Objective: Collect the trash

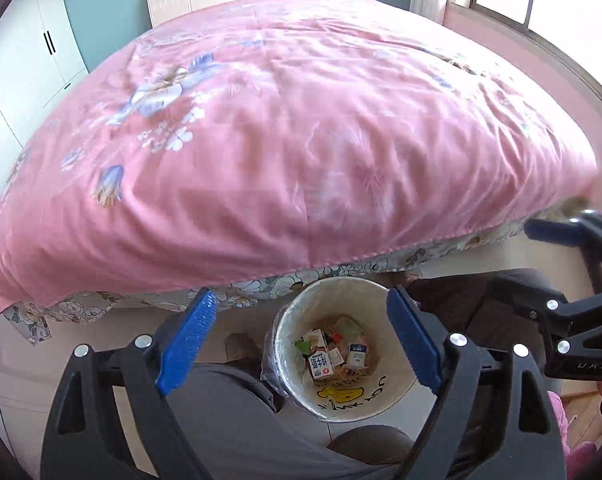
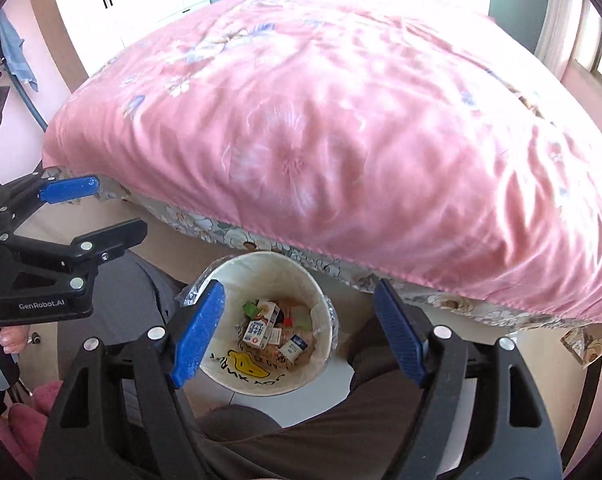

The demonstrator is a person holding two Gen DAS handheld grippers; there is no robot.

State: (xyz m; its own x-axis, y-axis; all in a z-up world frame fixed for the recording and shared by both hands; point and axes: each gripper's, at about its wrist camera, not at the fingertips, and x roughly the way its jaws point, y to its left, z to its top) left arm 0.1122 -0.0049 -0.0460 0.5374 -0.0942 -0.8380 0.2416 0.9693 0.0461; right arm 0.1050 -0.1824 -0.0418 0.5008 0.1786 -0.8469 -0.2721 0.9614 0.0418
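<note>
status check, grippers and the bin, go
Left gripper open, empty. Right gripper open, empty. Bin upright on floor by bed, cartons inside. Nothing blocking the bin.

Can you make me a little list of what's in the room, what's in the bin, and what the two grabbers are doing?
place: bedroom, bed with pink floral quilt
bin: white trash bin on the floor by the bed's foot
inside the bin: small cartons and wrappers
left gripper: open, holding nothing, above the bin
right gripper: open, holding nothing, above the bin
trash on the quilt: none visible
</note>
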